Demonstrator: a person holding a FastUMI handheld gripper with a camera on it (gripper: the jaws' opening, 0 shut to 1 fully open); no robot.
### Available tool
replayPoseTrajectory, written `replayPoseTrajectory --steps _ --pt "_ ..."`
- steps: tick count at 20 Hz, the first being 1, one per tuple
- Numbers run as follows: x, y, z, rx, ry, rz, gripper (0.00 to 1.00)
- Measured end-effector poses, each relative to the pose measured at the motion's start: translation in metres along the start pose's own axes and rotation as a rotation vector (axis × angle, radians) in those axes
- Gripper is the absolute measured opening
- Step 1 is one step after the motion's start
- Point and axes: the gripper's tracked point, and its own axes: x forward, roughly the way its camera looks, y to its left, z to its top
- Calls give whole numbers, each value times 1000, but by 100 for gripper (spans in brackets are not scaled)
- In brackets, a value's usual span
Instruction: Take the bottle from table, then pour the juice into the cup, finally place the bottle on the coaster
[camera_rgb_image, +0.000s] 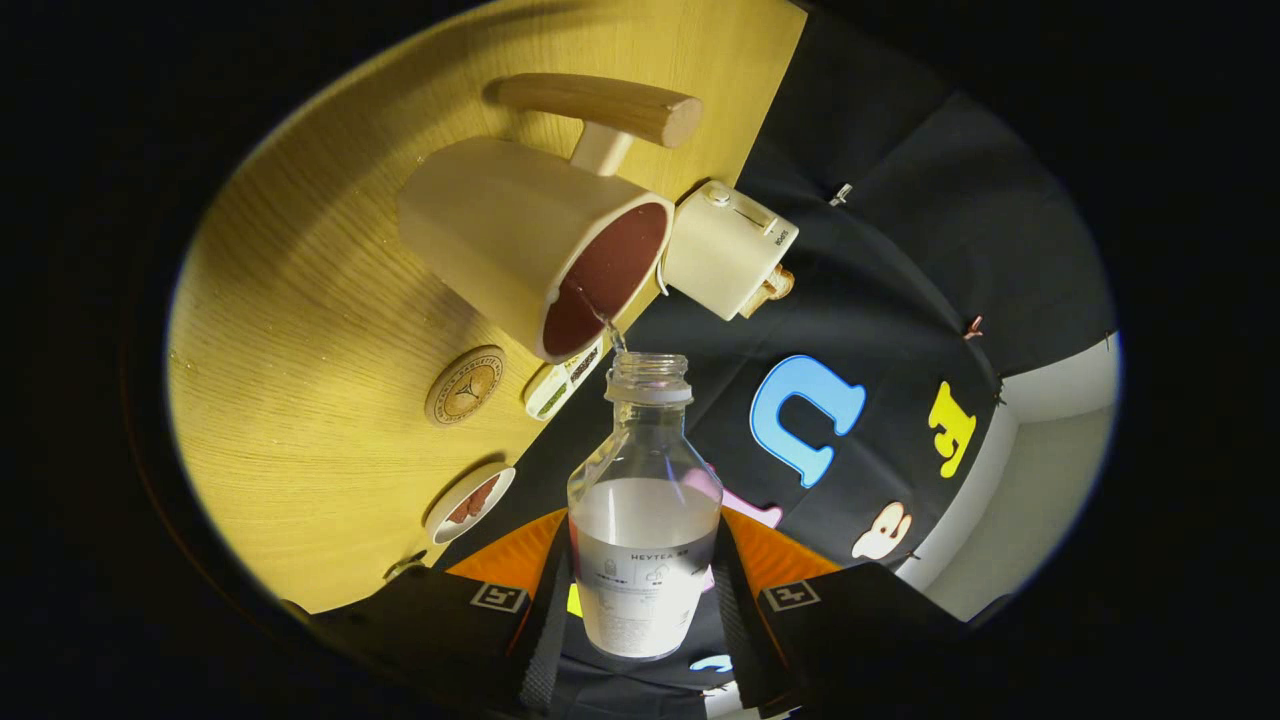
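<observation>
While fingers (645, 600) clamp bottle (645, 520), wooden table (300, 400), cup (530, 240).

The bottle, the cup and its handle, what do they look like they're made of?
Bottle, held between the gripper fingers: clear plastic by the look, liquid showing through its wall. Cup: matte cream outside, dark red inside, ceramic or plastic, hard to say. Handle: pale wood, with visible grain.

bottle (645, 520): 1, clamped between the fingers of gripper (645, 600) | cup (530, 245): 1 | coasters: 2, one cork (465, 385), one white (470, 502) | small box (728, 250): 1 | table (320, 300): 1 | packet (565, 378): 1
</observation>
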Motion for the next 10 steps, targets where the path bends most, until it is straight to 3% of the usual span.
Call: replayPoseTrajectory --steps 10 --pt "11 -21 12 -122 -77 -67 70"
